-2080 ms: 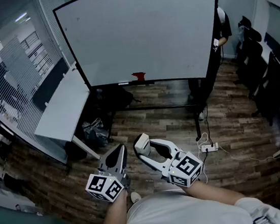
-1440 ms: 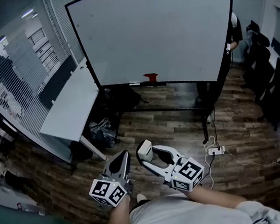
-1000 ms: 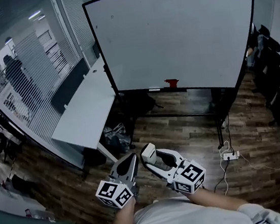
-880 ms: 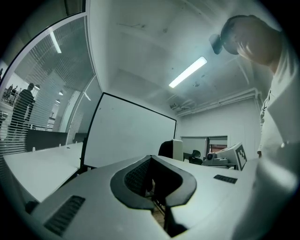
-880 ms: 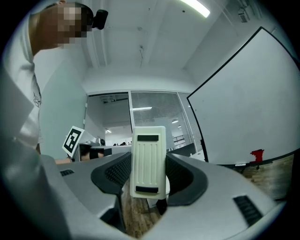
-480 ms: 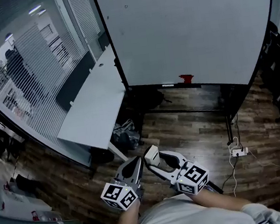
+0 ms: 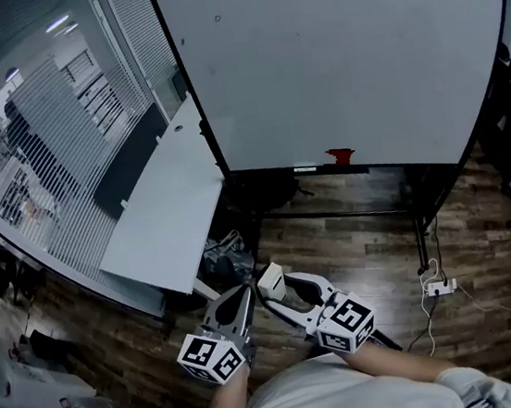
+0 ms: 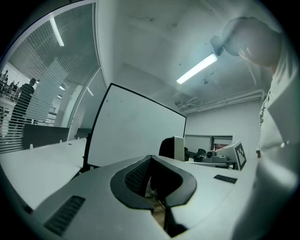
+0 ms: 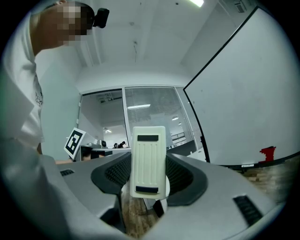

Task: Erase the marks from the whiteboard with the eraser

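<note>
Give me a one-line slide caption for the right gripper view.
Right gripper shut on the white eraser, with the whiteboard and a red item at its lower edge to the right.

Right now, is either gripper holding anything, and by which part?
Right gripper clamps the eraser by its two long sides; left gripper is shut and empty.

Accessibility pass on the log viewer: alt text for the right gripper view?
The right gripper holds a white eraser upright between its jaws. To the right stands a large whiteboard with a small red object at its bottom edge.
</note>
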Demonstrator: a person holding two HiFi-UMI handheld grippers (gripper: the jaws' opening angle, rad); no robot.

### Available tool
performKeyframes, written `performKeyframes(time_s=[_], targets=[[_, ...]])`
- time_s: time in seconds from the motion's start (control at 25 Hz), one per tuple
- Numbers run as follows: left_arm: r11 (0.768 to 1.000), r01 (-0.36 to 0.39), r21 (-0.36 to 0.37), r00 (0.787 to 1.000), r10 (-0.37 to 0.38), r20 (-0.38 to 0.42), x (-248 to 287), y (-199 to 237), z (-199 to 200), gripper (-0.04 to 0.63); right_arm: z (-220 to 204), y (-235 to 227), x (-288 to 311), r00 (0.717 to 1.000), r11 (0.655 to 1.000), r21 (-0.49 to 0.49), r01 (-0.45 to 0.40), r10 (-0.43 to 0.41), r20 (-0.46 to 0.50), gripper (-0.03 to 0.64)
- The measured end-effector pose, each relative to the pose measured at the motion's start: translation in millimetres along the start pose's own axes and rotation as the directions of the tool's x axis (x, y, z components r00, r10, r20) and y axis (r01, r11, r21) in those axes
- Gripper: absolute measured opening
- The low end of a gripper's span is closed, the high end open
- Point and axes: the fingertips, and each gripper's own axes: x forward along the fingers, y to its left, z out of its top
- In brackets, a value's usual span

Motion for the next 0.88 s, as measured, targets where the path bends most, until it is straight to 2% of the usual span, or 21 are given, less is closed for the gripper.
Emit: performKeyframes(time_s=[0.28,0.6,0.88], targets=[[1.000,-0.022,0.000,1.000,0.022,0.017,81,39,7,0.005,14,-85,24,1.000,1.000,-0.005,-0.012,0.012,-0.003,0.233],[0.999,-0.034,0.004,0.999,0.033,0.032,184,69,25,0.005,45,-202,38,0.999,0.999,0.012,0.035,-0.035,0.005,0.233],[0.999,-0.044,-0.005,0.998,0.044,0.039,243,82,45,0.005,68,-253,49,1.000,1.000,0.008,0.018,-0.018,-0.014,0.233]])
